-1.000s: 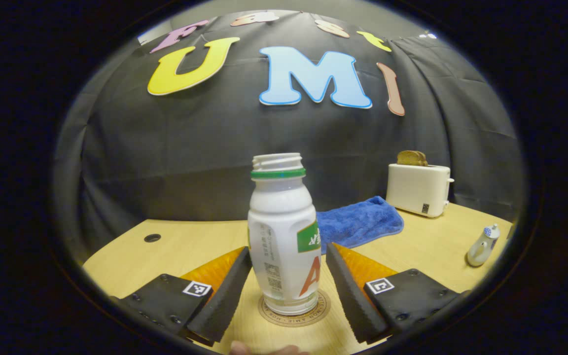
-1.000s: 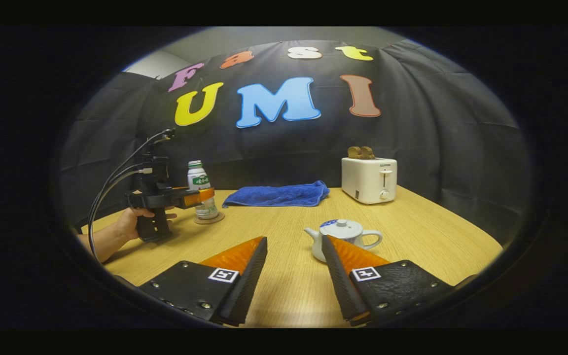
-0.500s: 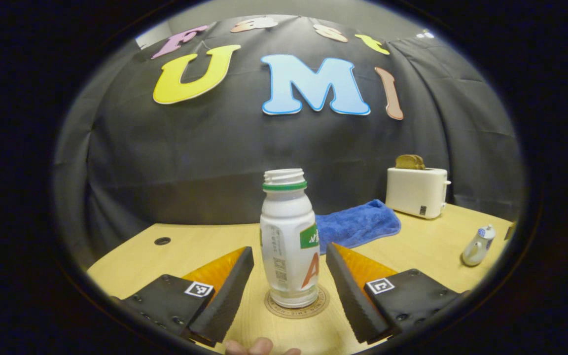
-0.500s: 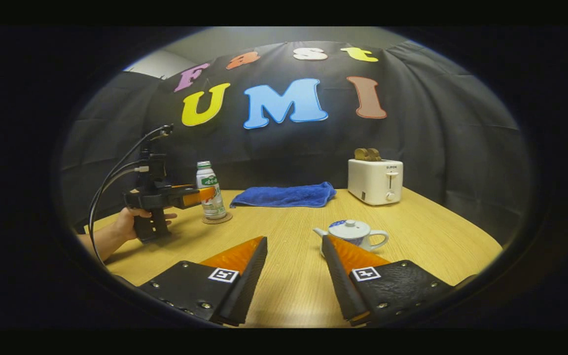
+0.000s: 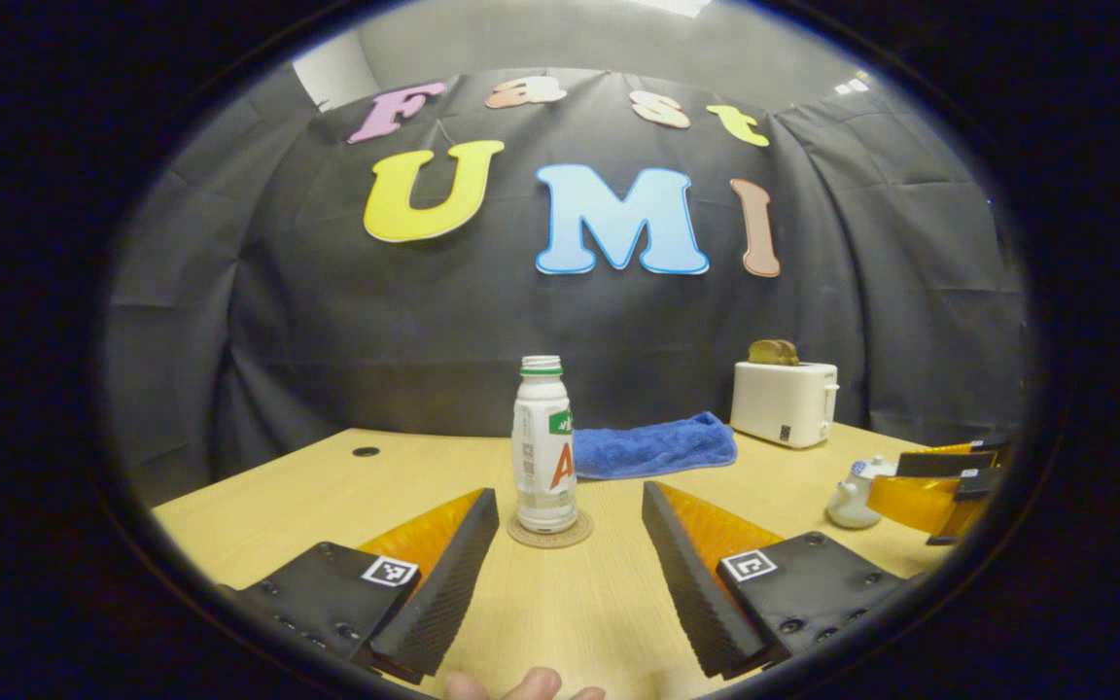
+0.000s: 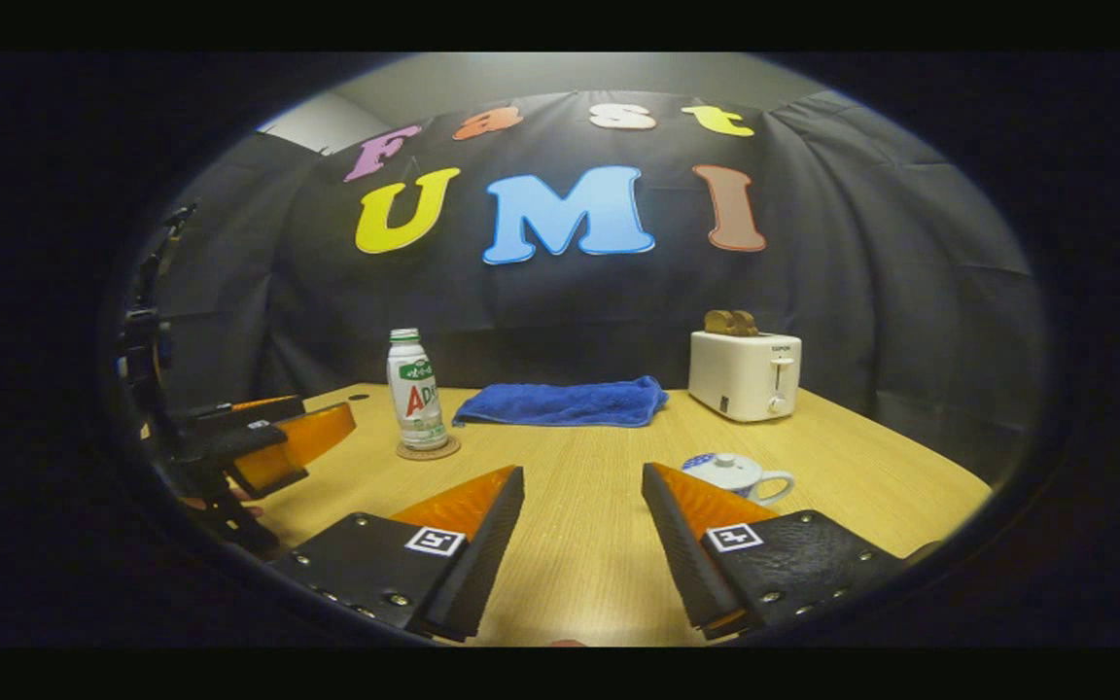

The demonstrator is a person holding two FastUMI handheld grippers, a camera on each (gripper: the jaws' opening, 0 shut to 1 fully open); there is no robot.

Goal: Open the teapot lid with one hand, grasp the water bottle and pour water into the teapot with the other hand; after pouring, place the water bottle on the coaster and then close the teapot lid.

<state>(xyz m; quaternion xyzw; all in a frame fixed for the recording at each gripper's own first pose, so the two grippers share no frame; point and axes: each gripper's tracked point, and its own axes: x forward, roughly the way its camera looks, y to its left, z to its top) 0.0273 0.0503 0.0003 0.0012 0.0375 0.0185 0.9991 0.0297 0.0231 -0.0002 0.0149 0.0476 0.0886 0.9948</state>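
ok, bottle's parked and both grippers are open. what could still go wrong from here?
1. The water bottle stands uncapped on the small coaster, between the open left gripper's fingers; a stray sweep could tip it.
2. The right gripper is open just beside the teapot, whose lid looks seated; a careless move could knock the pot or its handle.
3. Whether any water spilled on the table is too fine to tell.
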